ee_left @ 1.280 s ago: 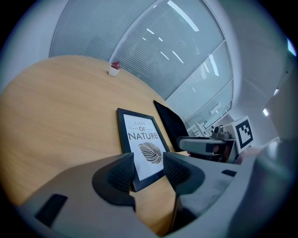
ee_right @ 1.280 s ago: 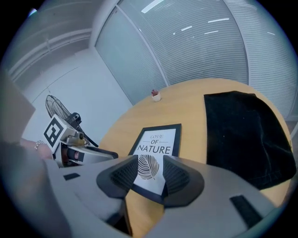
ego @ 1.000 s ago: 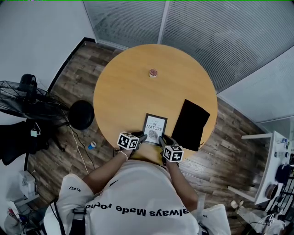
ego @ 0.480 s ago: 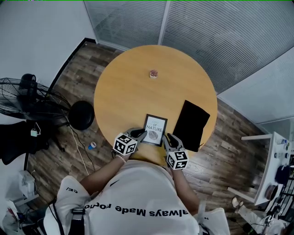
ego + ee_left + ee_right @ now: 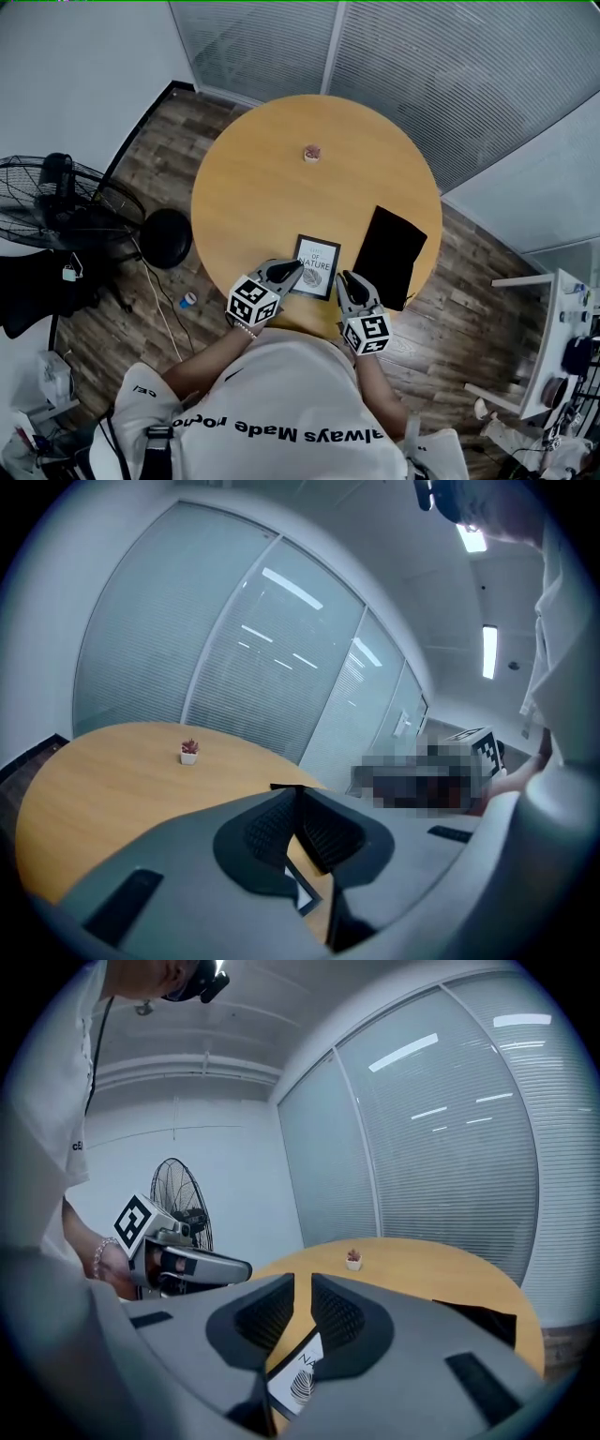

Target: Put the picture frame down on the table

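Head view: picture frame [image 5: 316,266] flat on worktop [image 5: 272,187], near its front edge.
Left tongs [image 5: 294,269]: just closed, empty, over frame's left edge.
Right tongs [image 5: 344,279]: just closed, empty, just right of frame.
Further right: black mat [image 5: 389,255] at worktop rim.
Ahead: open worktop to small plant [image 5: 311,152].

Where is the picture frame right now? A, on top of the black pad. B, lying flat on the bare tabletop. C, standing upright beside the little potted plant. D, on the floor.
B: the picture frame lies flat on the wooden table, just left of the black pad.
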Tool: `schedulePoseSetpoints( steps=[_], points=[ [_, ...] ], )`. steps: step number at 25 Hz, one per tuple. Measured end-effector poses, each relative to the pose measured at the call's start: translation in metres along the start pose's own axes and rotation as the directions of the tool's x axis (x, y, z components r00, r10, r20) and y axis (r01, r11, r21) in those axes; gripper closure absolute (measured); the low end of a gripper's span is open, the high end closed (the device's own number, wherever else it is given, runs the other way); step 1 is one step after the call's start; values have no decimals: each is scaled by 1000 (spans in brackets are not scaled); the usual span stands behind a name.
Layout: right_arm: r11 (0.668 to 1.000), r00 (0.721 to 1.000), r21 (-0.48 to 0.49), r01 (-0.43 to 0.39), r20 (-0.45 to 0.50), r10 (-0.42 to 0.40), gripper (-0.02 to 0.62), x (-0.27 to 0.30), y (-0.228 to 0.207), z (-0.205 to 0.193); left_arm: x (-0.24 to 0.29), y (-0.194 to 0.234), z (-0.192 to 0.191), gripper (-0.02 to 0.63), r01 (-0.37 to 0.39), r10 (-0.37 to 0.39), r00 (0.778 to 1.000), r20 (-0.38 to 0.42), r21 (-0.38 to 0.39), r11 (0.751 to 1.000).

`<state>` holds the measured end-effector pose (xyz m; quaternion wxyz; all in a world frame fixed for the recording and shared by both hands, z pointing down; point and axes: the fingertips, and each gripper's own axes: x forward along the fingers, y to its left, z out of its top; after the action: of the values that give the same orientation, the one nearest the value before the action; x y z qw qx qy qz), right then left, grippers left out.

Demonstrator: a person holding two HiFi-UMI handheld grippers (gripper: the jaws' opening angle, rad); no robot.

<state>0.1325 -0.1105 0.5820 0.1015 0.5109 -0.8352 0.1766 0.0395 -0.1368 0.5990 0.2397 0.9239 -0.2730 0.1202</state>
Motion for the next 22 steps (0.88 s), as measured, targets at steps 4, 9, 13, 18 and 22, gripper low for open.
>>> schedulePoseSetpoints(
  steps=[4,9,13,18,22],
  points=[
    [1000,999,-19,-11,31,11,523,-8,7,17,-7,-8,15,563,4,-4,999,35,17,1000],
    [999,997,-31,-20,71,22,524,-13,12,39,-14,-16,35,565,9,-11,997,74,34,999],
    [999,995,-45,-24,94,28,526,-15,17,56,-20,-22,51,565,15,-20,994,105,51,999],
    [999,991,-32,-39,126,43,531,-20,24,78,-30,-30,73,568,22,-31,991,130,67,998],
    [997,988,-58,-57,141,65,534,-24,33,98,-36,-36,91,569,32,-46,987,152,91,995]
  ],
)
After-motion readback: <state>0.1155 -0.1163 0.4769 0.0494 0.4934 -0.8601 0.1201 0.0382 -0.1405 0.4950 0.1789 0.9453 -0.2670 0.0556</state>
